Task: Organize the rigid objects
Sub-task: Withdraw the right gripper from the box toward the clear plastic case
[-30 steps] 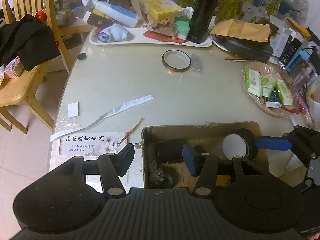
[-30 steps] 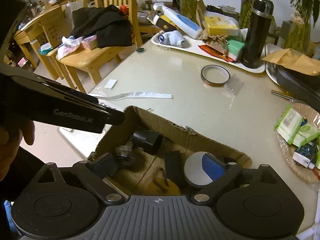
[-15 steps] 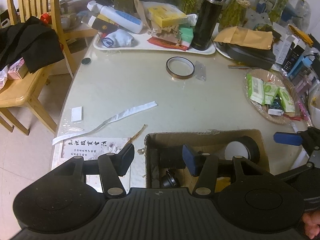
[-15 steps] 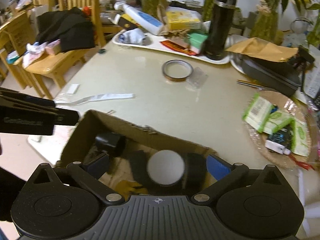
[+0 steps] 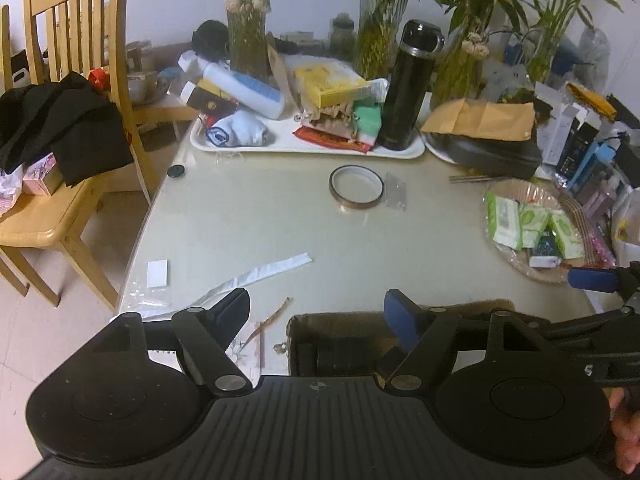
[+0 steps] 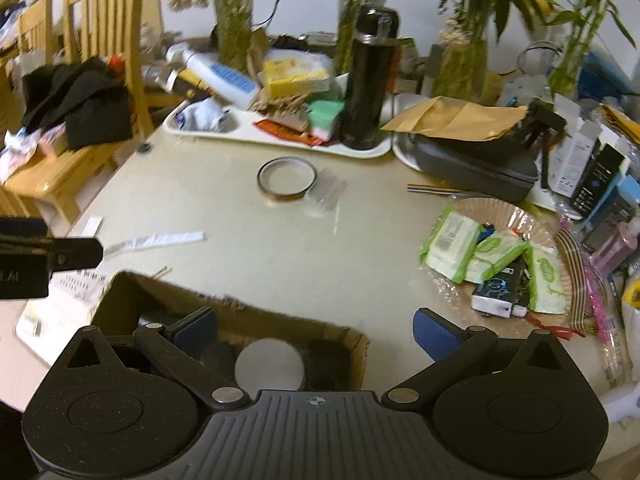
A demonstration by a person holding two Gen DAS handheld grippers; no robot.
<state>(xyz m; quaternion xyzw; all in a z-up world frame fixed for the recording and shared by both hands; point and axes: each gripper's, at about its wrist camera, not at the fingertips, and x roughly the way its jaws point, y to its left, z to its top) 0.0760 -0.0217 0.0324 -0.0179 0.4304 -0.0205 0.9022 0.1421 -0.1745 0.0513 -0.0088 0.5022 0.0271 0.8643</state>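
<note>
the table has a smooth, pale, slightly glossy top. the cardboard box is rough brown card with torn, ragged edges. the tape roll looks like thin glossy amber film. the flask is shiny black with a metal band near its cap. the tray is smooth white plastic. the chair is light varnished wood, with matt black cloth draped on it. the envelope is creased brown paper. the wipe packets are glossy green and white plastic film, lying in a woven basket. the left gripper and right gripper are matt black plastic with blue pads
</note>
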